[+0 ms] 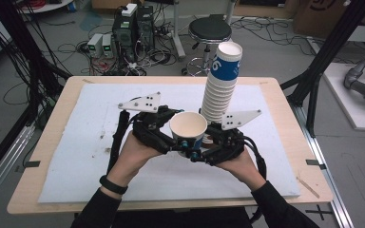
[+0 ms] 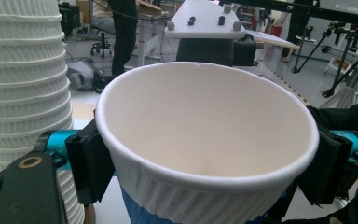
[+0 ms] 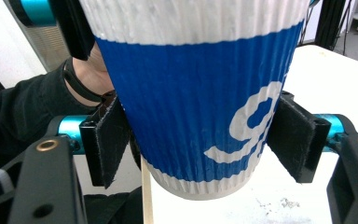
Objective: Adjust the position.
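A single paper cup (image 1: pixel 188 127), white inside with a ribbed white and blue wall, is held upright above the middle of the surface (image 1: pixel 52 156), between the person's two hands. The left tongs (image 1: pixel 173 141) come at it from the left side of the high view and grip it just under the rim: in the left gripper view the two black pads (image 2: pixel 89 163) press against opposite sides of the cup's (image 2: pixel 207 140) upper white band, closed on it. The right tongs (image 1: pixel 200 151) come from the right and sit lower on the same cup. In the right gripper view their pads (image 3: pixel 106 140) flank the blue band of the cup (image 3: pixel 196 93) near its base; the pad at the left of that view lies against the wall, while the one at the right seems to stand a sliver off it, so I cannot tell whether this grip presses or has let go. Just behind the held cup, and near the right hand (image 1: pixel 240 166), a tall stack of cups (image 1: pixel 221 90) stands on the white mat (image 1: pixel 100 104), leaning slightly, its top cup showing the same blue band. The left hand (image 1: pixel 135 154) wears a dark band at the wrist. Beyond the surface, a round black stool (image 1: pixel 210 29) stands on the floor among cables.
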Action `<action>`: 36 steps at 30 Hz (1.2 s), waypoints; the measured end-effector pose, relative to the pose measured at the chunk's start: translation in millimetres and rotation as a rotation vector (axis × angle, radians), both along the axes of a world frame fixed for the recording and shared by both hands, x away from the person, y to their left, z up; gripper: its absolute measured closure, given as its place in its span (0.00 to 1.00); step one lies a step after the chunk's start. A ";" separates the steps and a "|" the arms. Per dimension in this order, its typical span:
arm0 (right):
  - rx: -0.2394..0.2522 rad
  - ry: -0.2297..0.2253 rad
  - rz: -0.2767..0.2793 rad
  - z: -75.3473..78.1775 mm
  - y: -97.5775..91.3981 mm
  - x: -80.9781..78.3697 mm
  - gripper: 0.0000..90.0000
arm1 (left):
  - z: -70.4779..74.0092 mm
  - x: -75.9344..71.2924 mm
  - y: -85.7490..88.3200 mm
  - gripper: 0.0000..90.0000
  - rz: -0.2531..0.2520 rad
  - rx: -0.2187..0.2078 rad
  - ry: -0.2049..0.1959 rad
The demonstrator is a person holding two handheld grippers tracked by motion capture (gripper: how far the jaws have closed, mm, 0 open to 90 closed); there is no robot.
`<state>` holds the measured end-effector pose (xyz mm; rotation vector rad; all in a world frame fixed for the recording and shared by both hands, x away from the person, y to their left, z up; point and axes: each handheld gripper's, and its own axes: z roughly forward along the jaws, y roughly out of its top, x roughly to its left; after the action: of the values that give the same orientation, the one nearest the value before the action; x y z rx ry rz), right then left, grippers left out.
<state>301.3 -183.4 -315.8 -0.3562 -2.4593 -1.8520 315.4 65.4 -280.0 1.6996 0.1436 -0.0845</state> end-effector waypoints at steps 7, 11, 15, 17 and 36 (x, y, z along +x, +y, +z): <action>-0.027 -0.012 -0.016 -0.5 -1.8 1.3 0.21 | 0.9 0.3 3.4 0.22 0.002 0.002 -0.006; -0.028 -0.018 -0.021 0.4 -5.5 2.7 0.21 | 1.4 0.5 6.3 0.23 0.011 0.015 -0.007; -0.029 -0.029 -0.029 2.3 -12.4 4.4 0.21 | 2.5 0.6 9.6 0.22 0.018 0.022 -0.016; -0.021 -0.035 -0.044 3.6 -17.5 5.3 0.21 | 2.5 0.5 10.6 0.22 0.024 0.025 -0.013; 0.026 -0.074 -0.142 14.9 -64.3 11.4 0.21 | 1.0 -0.3 38.7 0.22 0.105 0.069 -0.017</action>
<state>312.8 -247.7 -300.9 -0.4815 -2.5165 -1.9835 315.1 104.1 -279.0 1.7585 0.2248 0.0139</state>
